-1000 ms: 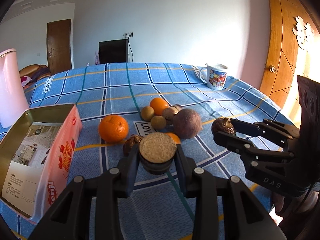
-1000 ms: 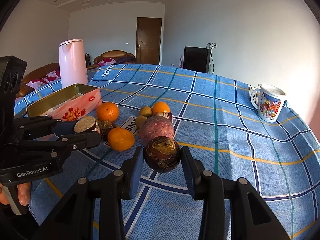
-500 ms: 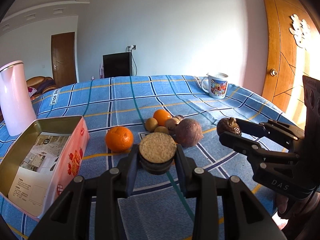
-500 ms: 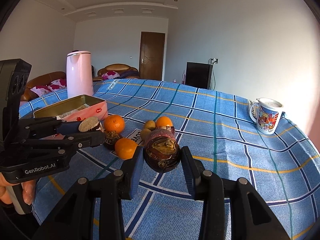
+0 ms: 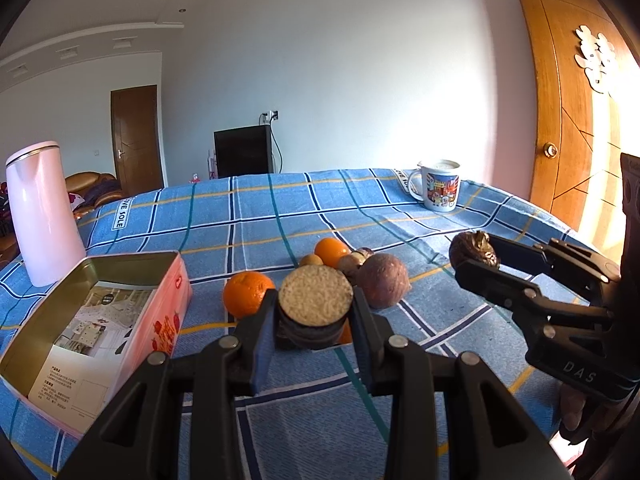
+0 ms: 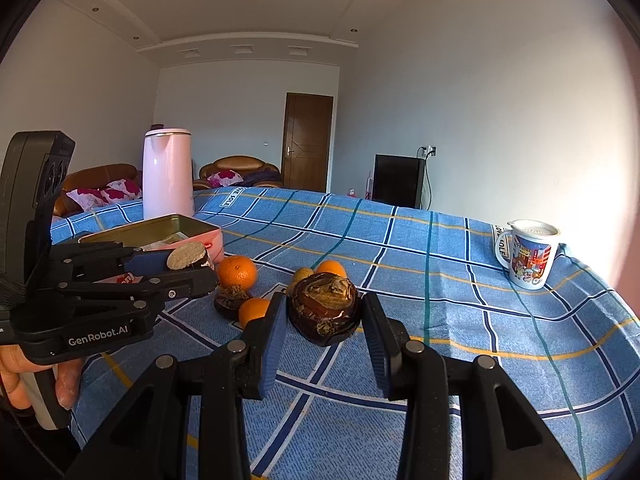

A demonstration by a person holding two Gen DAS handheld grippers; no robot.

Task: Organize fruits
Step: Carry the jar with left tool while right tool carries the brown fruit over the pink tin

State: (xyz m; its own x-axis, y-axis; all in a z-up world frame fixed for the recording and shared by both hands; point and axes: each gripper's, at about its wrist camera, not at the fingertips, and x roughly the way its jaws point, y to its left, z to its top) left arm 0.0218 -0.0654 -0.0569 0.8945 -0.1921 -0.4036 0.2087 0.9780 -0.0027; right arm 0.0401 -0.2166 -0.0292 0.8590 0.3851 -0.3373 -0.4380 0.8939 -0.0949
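My left gripper (image 5: 314,316) is shut on a dark round fruit with a flat tan cut face (image 5: 315,295) and holds it above the table; it also shows in the right wrist view (image 6: 188,256). My right gripper (image 6: 324,320) is shut on a dark brown water-chestnut-like fruit (image 6: 324,306), seen too in the left wrist view (image 5: 474,249). On the blue checked cloth lie a large orange (image 5: 246,293), a smaller orange (image 5: 331,251), a purple-brown round fruit (image 5: 383,286) and several small brown fruits (image 5: 311,260). An open pink tin (image 5: 100,320) stands at the left.
A pink kettle (image 5: 40,216) stands behind the tin. A printed mug (image 5: 440,185) stands at the far right of the table. Another dark fruit (image 6: 232,298) and a small orange (image 6: 254,309) lie beneath the left gripper. The table's right edge is near a wooden door (image 5: 568,120).
Both grippers have risen with their fruits held; the table and fruit pile sit lower in both views. The tin now looks farther below the left gripper.
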